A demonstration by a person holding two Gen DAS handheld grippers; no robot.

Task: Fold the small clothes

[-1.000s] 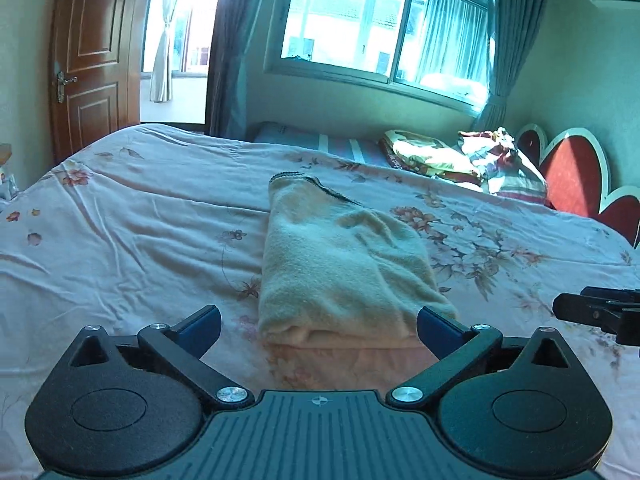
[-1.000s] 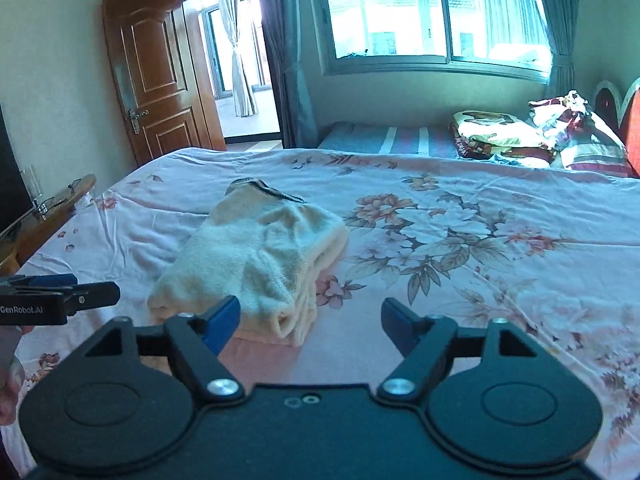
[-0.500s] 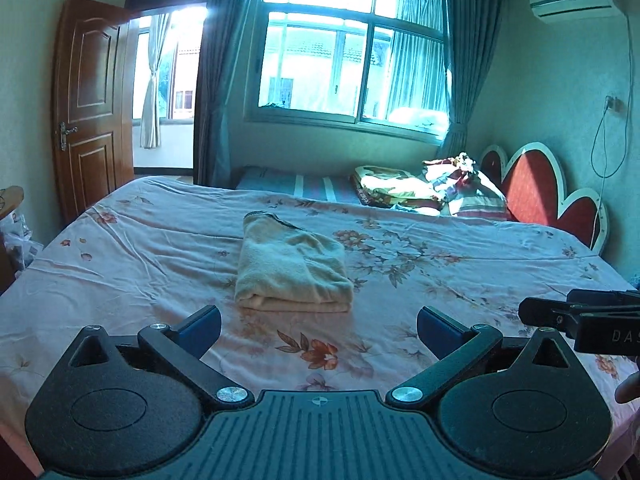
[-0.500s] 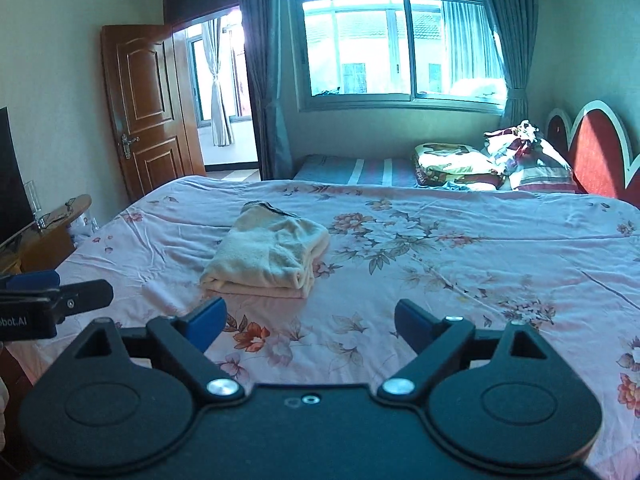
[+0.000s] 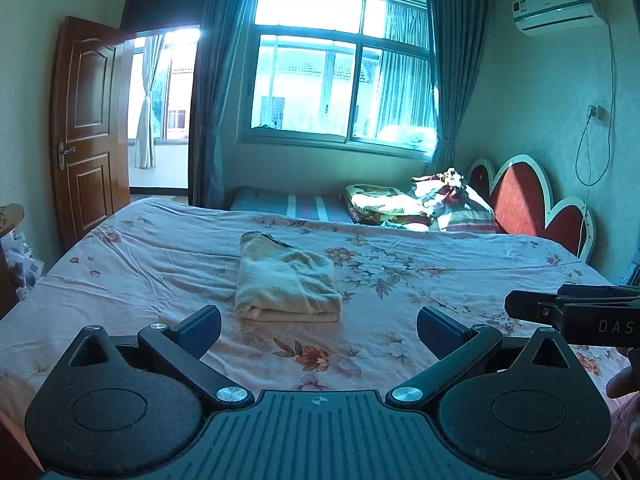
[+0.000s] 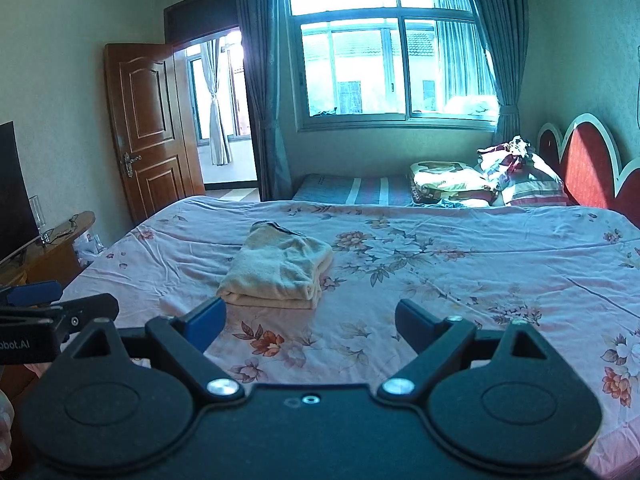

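Observation:
A folded cream fleece garment (image 5: pixel 286 282) lies flat on the floral pink bed sheet (image 5: pixel 440 280), a dark trim at its far end. It also shows in the right wrist view (image 6: pixel 278 272). My left gripper (image 5: pixel 319 326) is open and empty, held back above the near edge of the bed. My right gripper (image 6: pixel 310 320) is open and empty too, well short of the garment. The right gripper's side shows at the right edge of the left wrist view (image 5: pixel 576 312); the left gripper's side shows at the left edge of the right wrist view (image 6: pixel 52 316).
Pillows and bundled bedding (image 5: pixel 416 204) lie by the red headboard (image 5: pixel 532 204). A striped mattress (image 6: pixel 352 190) lies beyond the bed under the window. A wooden door (image 6: pixel 146 128) stands open at the left. A wooden side table (image 6: pixel 48 248) stands left of the bed.
Both grippers have pulled back and up from the folded garment, which now looks smaller and farther off. The garment has stayed put, and both grippers have stayed open.

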